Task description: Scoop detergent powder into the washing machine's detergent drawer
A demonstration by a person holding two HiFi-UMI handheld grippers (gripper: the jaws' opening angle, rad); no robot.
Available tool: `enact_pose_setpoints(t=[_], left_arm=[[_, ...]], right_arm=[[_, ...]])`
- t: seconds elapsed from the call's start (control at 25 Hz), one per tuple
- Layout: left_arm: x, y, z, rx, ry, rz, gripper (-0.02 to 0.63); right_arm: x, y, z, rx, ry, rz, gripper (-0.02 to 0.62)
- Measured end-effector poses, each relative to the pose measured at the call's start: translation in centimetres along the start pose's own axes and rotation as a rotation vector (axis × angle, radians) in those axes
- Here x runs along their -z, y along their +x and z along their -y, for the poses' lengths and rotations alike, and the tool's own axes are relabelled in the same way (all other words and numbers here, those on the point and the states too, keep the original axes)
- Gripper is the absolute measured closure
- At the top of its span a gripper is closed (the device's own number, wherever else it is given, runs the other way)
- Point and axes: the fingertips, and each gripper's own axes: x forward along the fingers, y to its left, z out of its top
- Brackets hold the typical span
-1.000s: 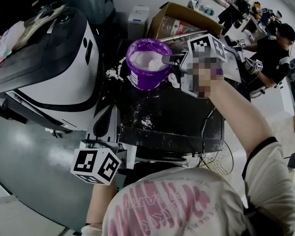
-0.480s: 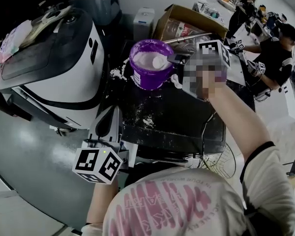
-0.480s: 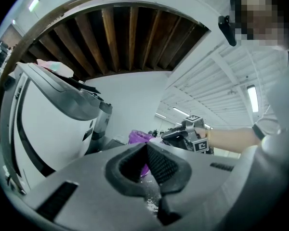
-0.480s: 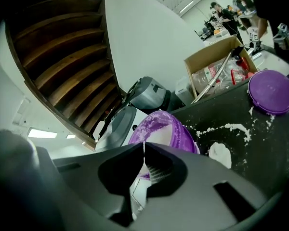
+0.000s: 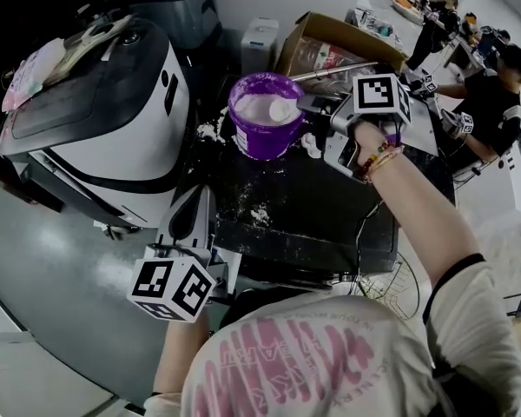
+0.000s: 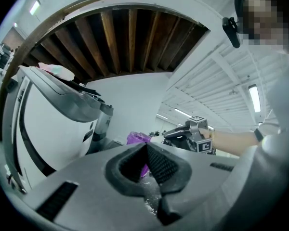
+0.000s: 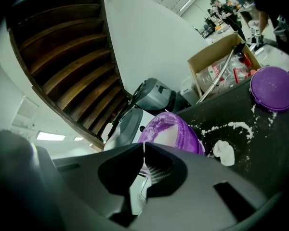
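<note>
Two grippers: left gripper [image 5: 191,207], right gripper [image 5: 302,104]. One scoop [image 5: 280,109], one purple tub [image 5: 265,137] at twelve o'clock, one lid [image 7: 273,88], one washing machine [image 5: 113,137], one cardboard box [image 5: 330,33].

Cardboard box [image 5: 293,46] behind black table [image 5: 330,207], seated person [image 5: 491,102] far right

We've got tub [image 5: 262,137] on worktop [image 5: 330,215], scoop [image 5: 280,109] in it, washer [image 5: 95,120] to its L, box [image 5: 330,46] behind. R gripper [image 5: 307,104] at tub's R rim; L gripper [image 5: 189,211] by worktop's front-L edge.

Purple tub [image 5: 262,139] probably plastic, glossy white washer [image 5: 130,137], matt tabletop [image 5: 321,207]
</note>
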Motion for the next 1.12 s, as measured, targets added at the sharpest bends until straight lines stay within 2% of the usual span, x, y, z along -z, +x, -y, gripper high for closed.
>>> enact_pose_setpoints(t=[0.6, 0.88, 1.12], left_arm=[[0.7, 0.3, 4.5, 0.010, 0.000, 0.018, 0.603], [1.6, 0.4, 7.2, 0.015, -0.021, 0.053, 0.603], [2.5, 0.6, 8.1, -0.006, -0.012, 0.018, 0.603]], right_arm=[[2.3, -4.1, -0.9, -0.086, 0.031, -0.026, 0.594], [4.4, -6.0, 0.2, -0.120, 0.014, -0.075, 0.594], [5.9, -6.1, 1.2, -0.138, 0.038, -0.134, 0.594]])
